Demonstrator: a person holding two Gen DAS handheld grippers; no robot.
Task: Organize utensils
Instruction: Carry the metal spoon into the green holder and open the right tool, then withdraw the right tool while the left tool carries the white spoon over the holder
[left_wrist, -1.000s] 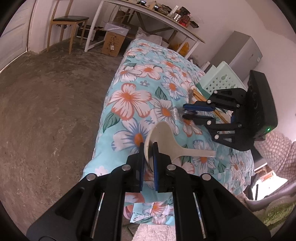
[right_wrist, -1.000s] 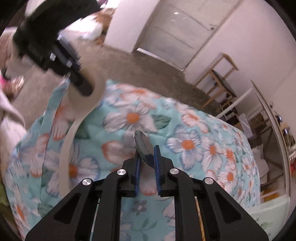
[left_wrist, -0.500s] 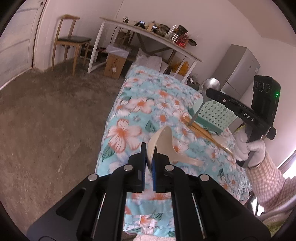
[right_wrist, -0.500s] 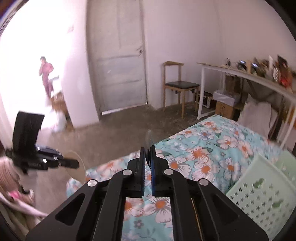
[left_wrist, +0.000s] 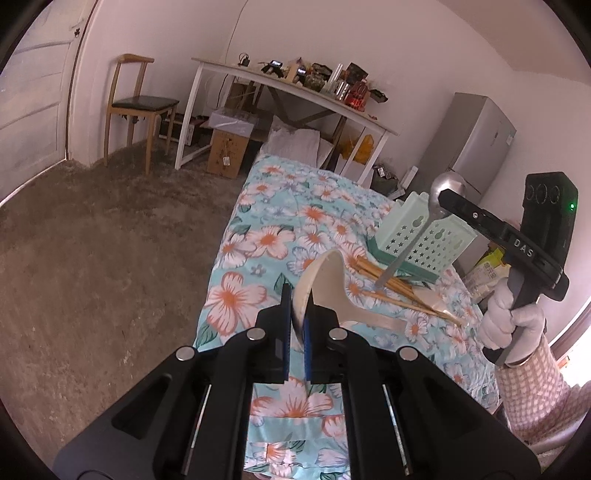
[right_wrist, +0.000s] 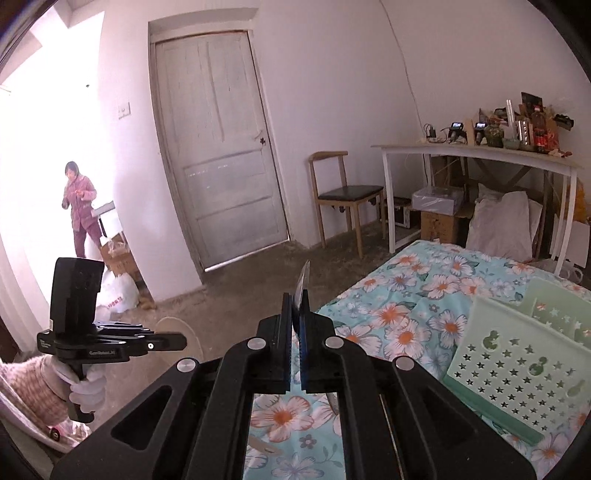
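Utensils raised off bed (left_wrist: 258, 206) for basket (left_wrist: 424, 236): left gripper (left_wrist: 297, 314) clamped on ladle (left_wrist: 325, 280), right gripper (right_wrist: 295, 314) on spoon (left_wrist: 436, 199).

The left gripper (left_wrist: 296, 325) clamps the bowl of a cream plastic ladle (left_wrist: 325, 284). At two o'clock, the right gripper (left_wrist: 445, 195) pinches a steel spoon (left_wrist: 424, 229) above wooden chopsticks (left_wrist: 399, 291), seemingly loose on the floral cloth (left_wrist: 258, 240), beside a mint perforated basket (left_wrist: 428, 236).
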